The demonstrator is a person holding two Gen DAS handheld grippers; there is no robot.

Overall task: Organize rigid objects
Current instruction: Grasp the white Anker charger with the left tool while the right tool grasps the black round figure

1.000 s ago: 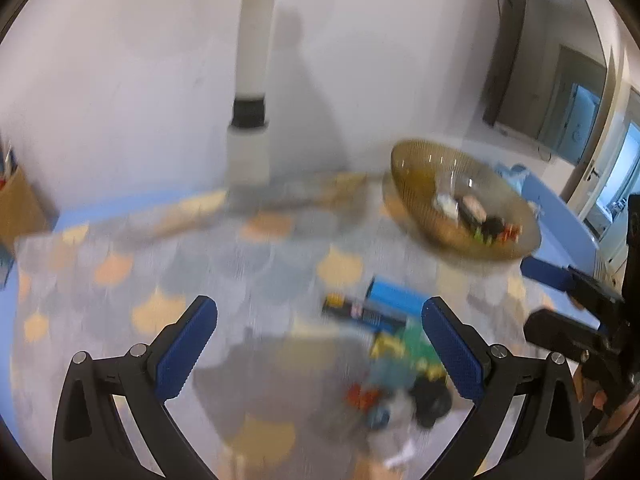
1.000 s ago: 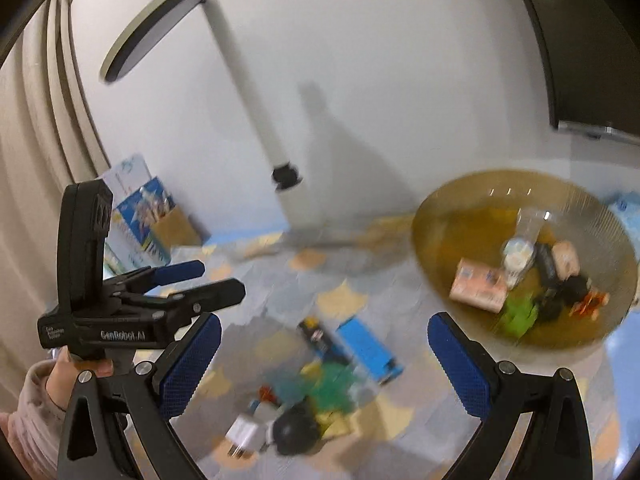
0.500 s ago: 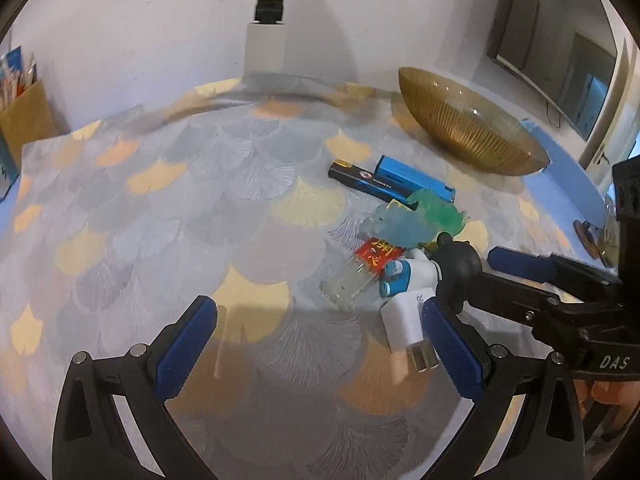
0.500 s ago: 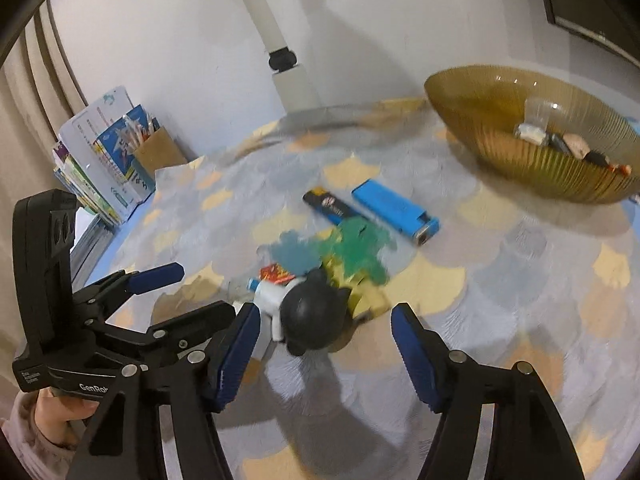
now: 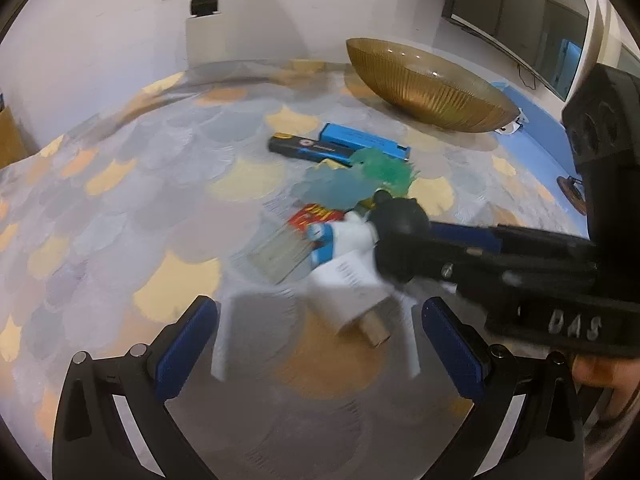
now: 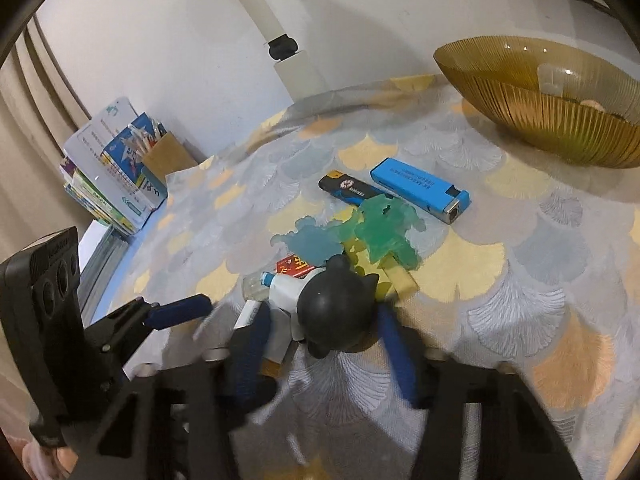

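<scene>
Right wrist view, entry 1: the right gripper (image 6: 320,344) has dropped from above the table onto the cluster of small things, and its jaws, wide a moment ago, are closing around the dark round toy (image 6: 336,308). That toy sits between the 2 blue pads; whether both pads already press on it I cannot tell, as the left one is blurred.

Entry 2: white adapter (image 6: 280,320), touching the toy on the left-jaw side, partly behind the left pad; it may get pinched along with the toy.

Entry 3: beyond the jaw tips, 2 translucent figures, 1 blue (image 6: 316,240) and 1 green (image 6: 384,228), overlapping. Farther out lie a black lighter (image 6: 352,192) and a blue lighter (image 6: 420,190), side by side.

Entry 4: amber bowl (image 6: 540,116), well beyond the right jaw, already holding some items. Judged as the destination.

Entry 5, left wrist view: the left gripper (image 5: 320,328) has also come down, jaws spread wide, nothing between the pads; the adapter lies just ahead of the gap.

Meaning: the task has passed from approach to pickup of 1 piece, the toy. Lift and carry to the bowl are not yet done, and 6 or so pieces remain on the patterned cloth (image 6: 520,280).
</scene>
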